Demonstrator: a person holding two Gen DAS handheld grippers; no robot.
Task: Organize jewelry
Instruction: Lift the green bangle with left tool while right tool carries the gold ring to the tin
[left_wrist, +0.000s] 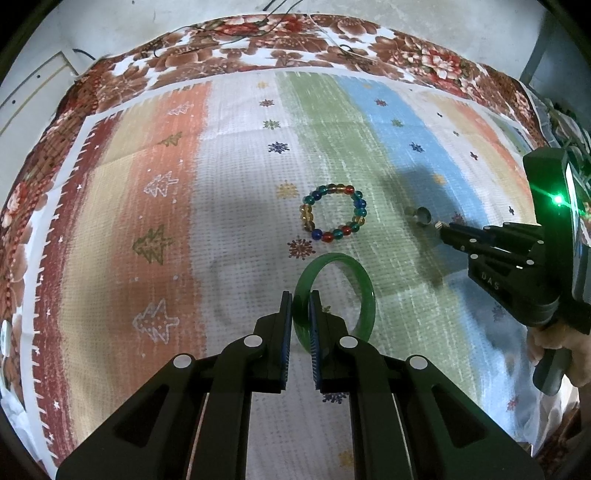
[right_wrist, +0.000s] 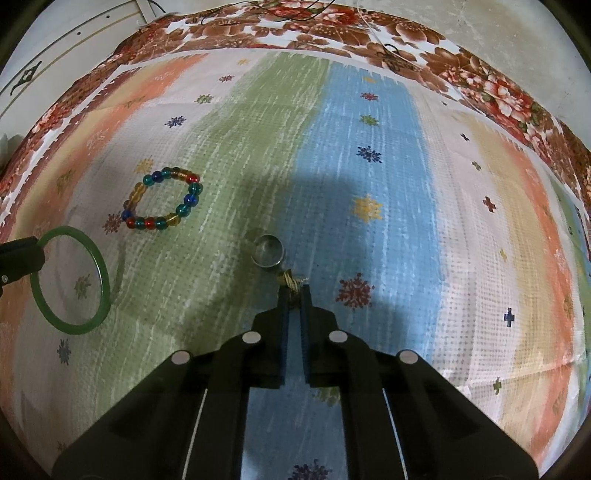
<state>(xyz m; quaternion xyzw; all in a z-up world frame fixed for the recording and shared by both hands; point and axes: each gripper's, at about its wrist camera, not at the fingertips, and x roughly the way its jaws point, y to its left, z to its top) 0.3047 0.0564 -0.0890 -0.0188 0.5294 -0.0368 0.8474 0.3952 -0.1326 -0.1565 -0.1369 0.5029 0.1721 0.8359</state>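
The left gripper (left_wrist: 300, 295) has its fingers clenched on the rim of a translucent green glass bangle (left_wrist: 364, 291), holding it upright over the striped, snowflake-printed cloth (left_wrist: 229, 184). The right gripper (right_wrist: 294, 291) pinches a small twisted gold-coloured piece (right_wrist: 290, 279) between its 2 fingers — what it is I cannot tell. A plain silver metal ring (right_wrist: 269, 251) lies just beyond those fingertips. A bracelet of multicoloured glass beads (left_wrist: 334, 213) rests flat between both grippers.

"DAS" on right claw (left_wrist: 441, 230) body
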